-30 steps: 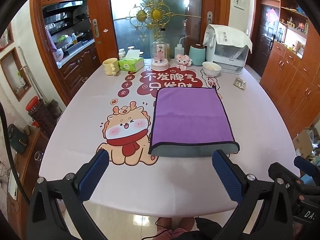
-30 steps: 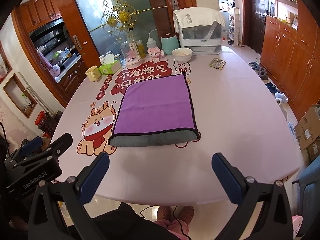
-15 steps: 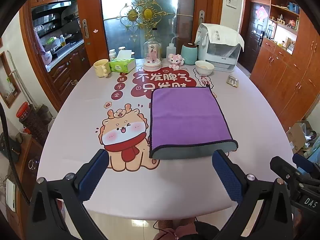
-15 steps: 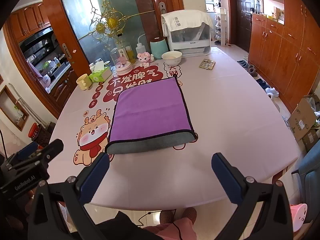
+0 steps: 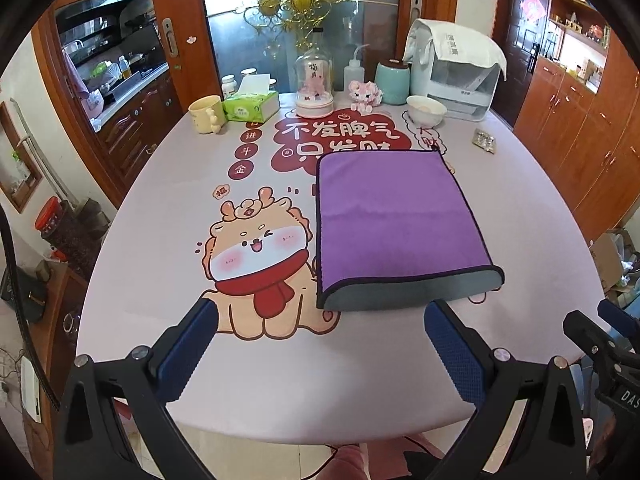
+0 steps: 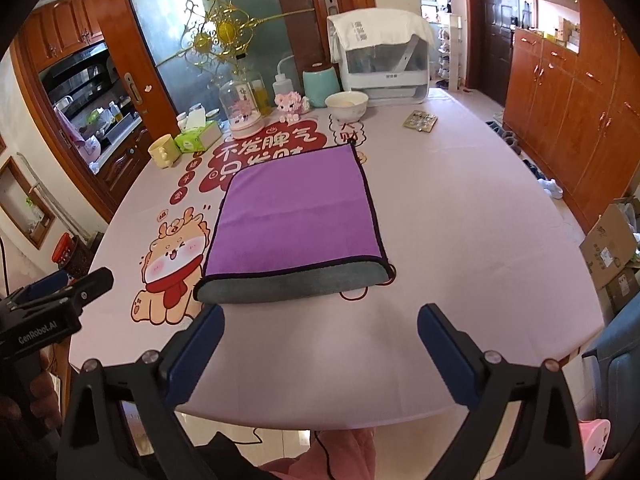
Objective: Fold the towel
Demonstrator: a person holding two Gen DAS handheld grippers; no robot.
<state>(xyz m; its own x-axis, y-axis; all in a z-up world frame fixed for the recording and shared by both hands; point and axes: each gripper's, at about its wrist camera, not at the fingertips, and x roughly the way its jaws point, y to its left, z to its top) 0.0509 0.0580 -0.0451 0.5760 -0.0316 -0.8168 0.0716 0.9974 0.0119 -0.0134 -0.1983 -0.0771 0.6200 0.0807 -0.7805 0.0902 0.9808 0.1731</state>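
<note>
A purple towel point(image 5: 394, 216) lies folded flat on the table, its grey underside showing as a band along the near edge; it also shows in the right wrist view point(image 6: 298, 214). My left gripper point(image 5: 322, 346) is open and empty, held above the table's near edge, short of the towel's near left corner. My right gripper point(image 6: 320, 346) is open and empty, just short of the towel's near edge. The left gripper's body shows at the left of the right wrist view point(image 6: 52, 312).
The table point(image 5: 168, 208) has a printed cartoon cloth. At the far end stand a yellow mug point(image 5: 206, 114), a tissue box point(image 5: 251, 105), a glass dome point(image 5: 314, 84), a bowl point(image 5: 426, 110) and a white appliance point(image 5: 456, 76). Wooden cabinets point(image 6: 568, 92) line the right.
Both grippers have drawn back and risen slightly from the table, so the towel looks a little farther. The towel has not moved. Both stay open.
</note>
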